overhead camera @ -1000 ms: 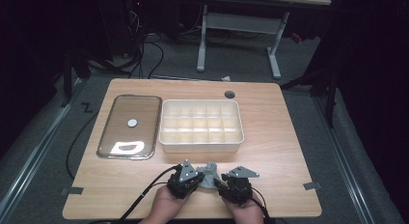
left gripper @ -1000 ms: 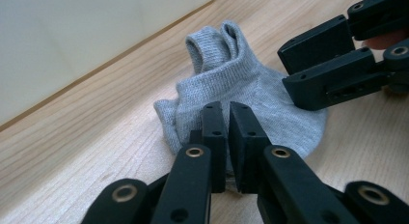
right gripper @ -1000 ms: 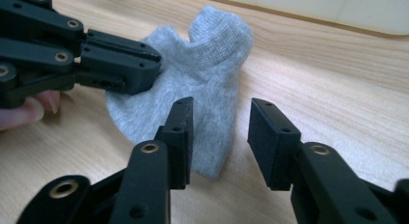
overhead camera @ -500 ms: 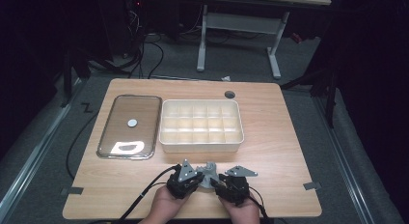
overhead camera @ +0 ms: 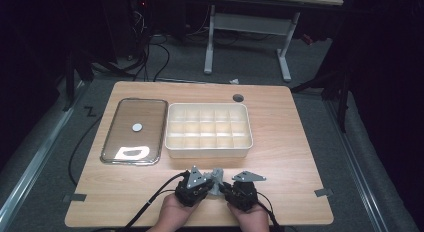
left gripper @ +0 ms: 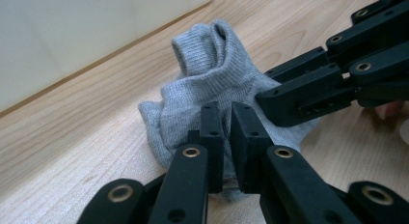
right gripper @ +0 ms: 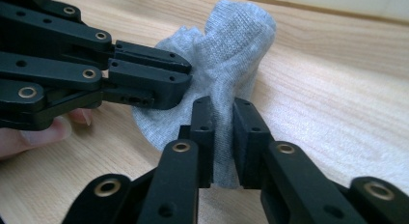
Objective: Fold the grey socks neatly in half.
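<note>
No text, label, brand, number or sign can be read on any surface here, neither on the table (overhead camera: 280, 142) nor on the things standing upon it.

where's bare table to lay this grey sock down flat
Bare wood lies right of the divided box out to the table edge, and along the front left corner below the glass lid. It is crowded at the front centre, where both tools pinch the sock.

Both hands come in at the near edge, side by side, the left claw (overhead camera: 210, 178) and the right claw (overhead camera: 223, 184) angled inward toward each other, tips nearly meeting, each with jaws pinched almost together.
</note>
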### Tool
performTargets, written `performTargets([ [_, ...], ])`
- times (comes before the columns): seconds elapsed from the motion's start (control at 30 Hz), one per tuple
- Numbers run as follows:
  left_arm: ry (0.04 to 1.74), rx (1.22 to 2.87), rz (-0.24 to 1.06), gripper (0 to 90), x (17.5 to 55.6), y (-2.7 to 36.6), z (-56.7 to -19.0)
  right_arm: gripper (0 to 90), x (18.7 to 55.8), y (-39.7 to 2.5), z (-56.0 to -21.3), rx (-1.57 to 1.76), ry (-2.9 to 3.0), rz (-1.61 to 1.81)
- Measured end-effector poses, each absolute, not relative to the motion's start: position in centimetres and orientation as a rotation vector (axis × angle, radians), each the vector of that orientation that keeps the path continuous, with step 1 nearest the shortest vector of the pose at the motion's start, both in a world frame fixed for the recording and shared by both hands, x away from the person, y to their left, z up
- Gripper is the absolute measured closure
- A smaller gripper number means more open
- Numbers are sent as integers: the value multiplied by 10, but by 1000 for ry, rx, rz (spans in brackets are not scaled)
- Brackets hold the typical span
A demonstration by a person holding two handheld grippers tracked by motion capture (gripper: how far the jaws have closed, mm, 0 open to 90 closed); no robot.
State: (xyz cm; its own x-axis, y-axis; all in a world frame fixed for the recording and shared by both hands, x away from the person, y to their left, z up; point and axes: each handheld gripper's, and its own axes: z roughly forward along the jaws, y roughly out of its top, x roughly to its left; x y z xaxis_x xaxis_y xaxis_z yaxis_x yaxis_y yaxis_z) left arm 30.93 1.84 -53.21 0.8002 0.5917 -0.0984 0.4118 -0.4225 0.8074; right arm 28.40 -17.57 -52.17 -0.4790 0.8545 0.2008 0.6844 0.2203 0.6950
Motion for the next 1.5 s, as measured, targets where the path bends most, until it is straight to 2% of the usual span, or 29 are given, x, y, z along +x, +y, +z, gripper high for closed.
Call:
performTargets([
  [0.4,738,2089,262,891,309,16,-532,829,274,-154,-500,1259,2273,1115],
  [0.73,734,2091,267,889,309,16,-532,776,271,-173,-497,1191,2156,1067],
  [1.17,730,2093,269,885,309,16,-532,745,278,-184,-516,1314,2171,972],
  [1.27,730,2093,267,883,309,16,-532,685,279,-183,-518,1338,2194,953],
  [1.5,728,2093,266,880,309,16,-532,767,276,-178,-522,1343,2194,937],
])
